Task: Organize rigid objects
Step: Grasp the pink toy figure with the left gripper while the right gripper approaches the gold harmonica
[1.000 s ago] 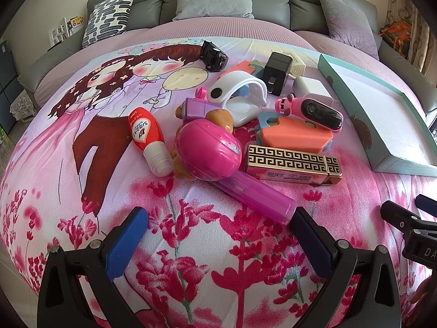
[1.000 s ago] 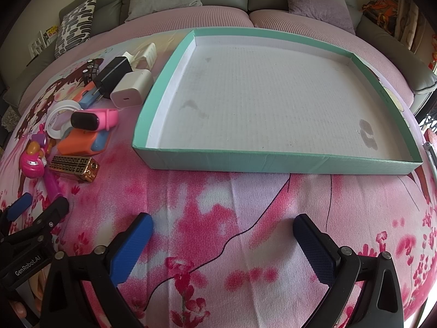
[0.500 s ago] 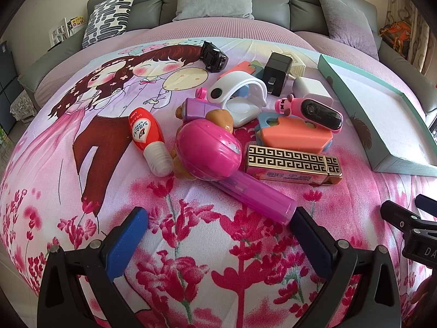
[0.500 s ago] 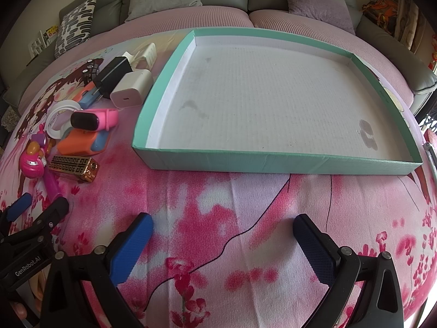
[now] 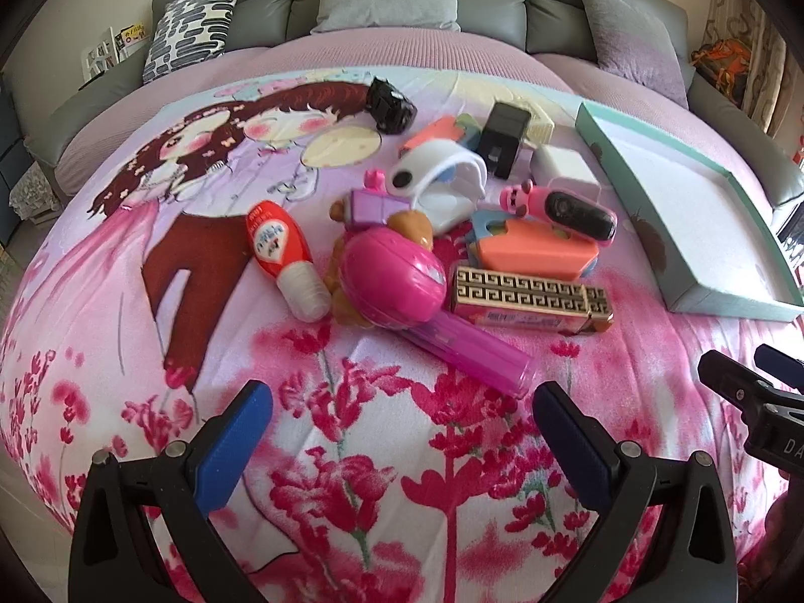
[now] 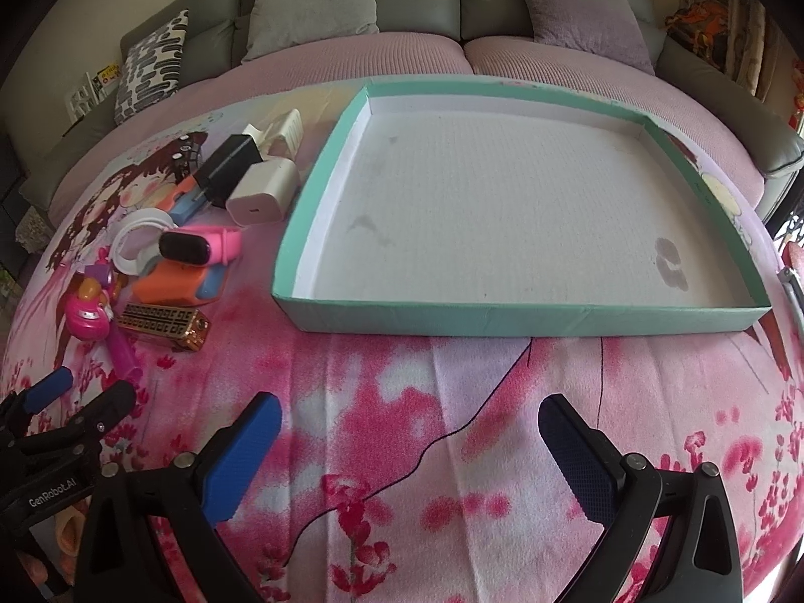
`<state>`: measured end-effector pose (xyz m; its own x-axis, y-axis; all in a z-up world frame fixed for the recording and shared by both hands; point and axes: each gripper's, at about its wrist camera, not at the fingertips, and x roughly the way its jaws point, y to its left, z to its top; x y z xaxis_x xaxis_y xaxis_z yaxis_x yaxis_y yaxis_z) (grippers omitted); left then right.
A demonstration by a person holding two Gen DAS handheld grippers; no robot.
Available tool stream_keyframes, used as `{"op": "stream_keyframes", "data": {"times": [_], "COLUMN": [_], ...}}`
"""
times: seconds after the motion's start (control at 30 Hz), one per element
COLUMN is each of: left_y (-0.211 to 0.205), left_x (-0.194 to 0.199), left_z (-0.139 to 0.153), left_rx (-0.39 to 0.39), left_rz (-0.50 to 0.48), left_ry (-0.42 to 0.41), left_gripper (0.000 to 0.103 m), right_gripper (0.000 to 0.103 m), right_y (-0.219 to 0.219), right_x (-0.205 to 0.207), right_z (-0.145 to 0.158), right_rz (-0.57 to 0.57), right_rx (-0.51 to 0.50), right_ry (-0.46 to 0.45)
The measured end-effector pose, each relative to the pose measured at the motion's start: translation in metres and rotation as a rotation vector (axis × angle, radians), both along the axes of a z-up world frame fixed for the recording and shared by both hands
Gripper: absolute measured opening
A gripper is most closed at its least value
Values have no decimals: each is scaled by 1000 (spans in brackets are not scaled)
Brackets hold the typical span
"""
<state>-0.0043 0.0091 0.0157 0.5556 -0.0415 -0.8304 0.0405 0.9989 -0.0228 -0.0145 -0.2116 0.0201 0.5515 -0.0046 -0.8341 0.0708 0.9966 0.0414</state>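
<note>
A pile of small rigid objects lies on the pink flowered blanket ahead of my left gripper (image 5: 402, 432), which is open and empty. Nearest it is a magenta ball-headed toy (image 5: 392, 279) on a purple stick, then a gold patterned box (image 5: 532, 294), a red bottle (image 5: 279, 246), an orange block (image 5: 537, 251) and a pink watch (image 5: 563, 206). Further back are a white band (image 5: 437, 173), a black charger (image 5: 505, 143) and a white charger (image 5: 565, 166). My right gripper (image 6: 409, 447) is open and empty, just short of the teal tray (image 6: 527, 319), which holds nothing.
A small black object (image 5: 389, 103) sits alone at the far side of the blanket. A grey sofa (image 6: 417, 5) with cushions runs behind everything. The other gripper shows at the right edge of the left view and the left edge of the right view.
</note>
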Motion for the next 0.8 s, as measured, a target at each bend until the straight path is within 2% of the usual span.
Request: {"op": "stream_keyframes", "data": {"times": [0.13, 0.33, 0.63, 0.73, 0.8], "left_y": [8, 25, 46, 47, 46], "left_x": [0, 6, 14, 17, 20], "left_z": [17, 30, 35, 34, 32], "left_rx": [1, -20, -77, -110, -104], "left_rz": [-2, 26, 73, 68, 78], "left_ry": [-50, -68, -75, -57, -43], "left_gripper": [103, 103, 103, 102, 100], "right_gripper": [103, 103, 103, 98, 96], "right_y": [10, 39, 72, 80, 83], "right_x": [-1, 6, 18, 23, 25], "right_z": [17, 35, 34, 31, 29], "right_rz": [63, 137, 212, 228, 228], "right_rx": [21, 45, 63, 65, 73], "right_ry": [-31, -65, -67, -57, -51]}}
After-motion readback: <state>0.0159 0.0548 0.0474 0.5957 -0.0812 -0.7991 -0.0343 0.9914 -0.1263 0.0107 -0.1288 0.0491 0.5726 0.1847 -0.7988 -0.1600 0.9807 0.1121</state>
